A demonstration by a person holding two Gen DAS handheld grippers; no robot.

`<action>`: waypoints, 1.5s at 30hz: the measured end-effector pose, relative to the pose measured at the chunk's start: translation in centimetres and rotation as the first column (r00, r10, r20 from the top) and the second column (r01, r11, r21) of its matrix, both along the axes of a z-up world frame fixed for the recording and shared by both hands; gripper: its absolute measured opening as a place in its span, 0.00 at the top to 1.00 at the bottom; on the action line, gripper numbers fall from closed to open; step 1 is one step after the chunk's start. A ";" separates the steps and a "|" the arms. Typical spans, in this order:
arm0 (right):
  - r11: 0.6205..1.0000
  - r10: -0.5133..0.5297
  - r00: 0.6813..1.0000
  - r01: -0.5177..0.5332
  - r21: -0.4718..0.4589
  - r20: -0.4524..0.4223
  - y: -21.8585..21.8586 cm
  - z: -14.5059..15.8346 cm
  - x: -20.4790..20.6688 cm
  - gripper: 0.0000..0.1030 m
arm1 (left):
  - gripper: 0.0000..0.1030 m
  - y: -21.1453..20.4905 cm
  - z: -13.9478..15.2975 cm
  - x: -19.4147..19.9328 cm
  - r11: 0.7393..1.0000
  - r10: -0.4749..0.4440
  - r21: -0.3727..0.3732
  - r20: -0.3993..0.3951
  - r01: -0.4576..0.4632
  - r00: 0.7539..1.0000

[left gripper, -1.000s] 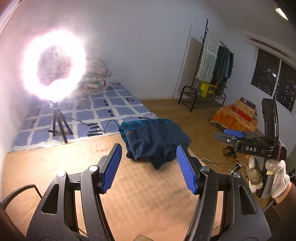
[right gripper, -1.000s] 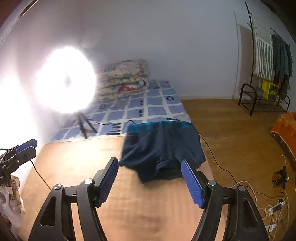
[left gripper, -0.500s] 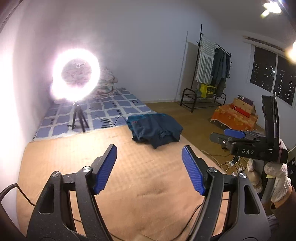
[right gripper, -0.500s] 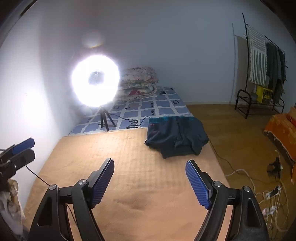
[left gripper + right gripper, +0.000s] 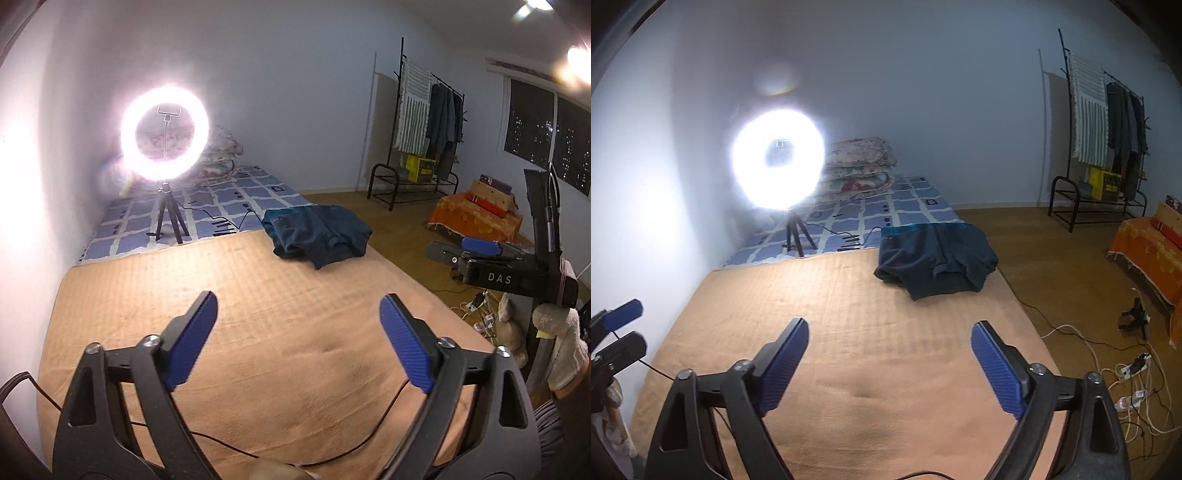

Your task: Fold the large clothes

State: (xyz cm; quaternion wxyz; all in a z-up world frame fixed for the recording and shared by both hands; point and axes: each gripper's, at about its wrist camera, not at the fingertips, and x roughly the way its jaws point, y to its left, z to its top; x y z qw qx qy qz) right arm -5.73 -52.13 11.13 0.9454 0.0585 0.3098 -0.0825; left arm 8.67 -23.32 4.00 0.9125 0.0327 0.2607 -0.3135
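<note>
Both jaws opening, empty: left hand-held gripper (image 5: 297, 317), right hand-held gripper (image 5: 889, 345). Well ahead, folded dark blue garment (image 5: 936, 260) on tan blanket (image 5: 849, 314). Beyond, glaring ring light (image 5: 777, 159) on tripod (image 5: 795, 232).

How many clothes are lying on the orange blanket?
1: a dark blue garment, folded in a bundle at the orange blanket's far right corner. More clothes hang on the rack, off the blanket.

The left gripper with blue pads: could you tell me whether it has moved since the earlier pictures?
Yes. The left gripper has pulled back from the folded dark blue garment, which looks smaller and farther away up the tan blanket.
</note>
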 end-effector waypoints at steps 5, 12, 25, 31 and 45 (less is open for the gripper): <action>0.999 -0.017 1.000 0.017 -0.031 0.015 0.2 -0.2 -0.7 0.01 | 0.00 -0.1 -0.1 -0.5 1.000 0.003 0.020 0.013 -0.003 1.000; 0.998 -0.047 0.998 0.049 -0.043 0.038 0.2 -0.1 -0.7 0.00 | 0.00 -0.4 0.0 -1.3 0.998 0.038 0.054 0.035 -0.040 0.999; 0.997 -0.058 0.998 0.060 -0.048 0.034 0.5 -0.2 -0.9 0.00 | 0.00 -0.1 0.3 -1.8 0.997 0.060 0.053 0.040 -0.062 0.997; 0.996 -0.071 0.996 0.073 -0.043 0.048 0.5 0.0 -1.2 0.00 | 0.00 -0.1 0.3 -1.6 0.996 0.072 0.052 0.022 -0.073 0.997; 0.997 -0.060 0.997 0.062 -0.047 0.041 0.5 0.0 -0.8 0.00 | 0.00 -0.8 -0.2 -1.7 0.994 0.075 0.077 0.025 -0.077 0.997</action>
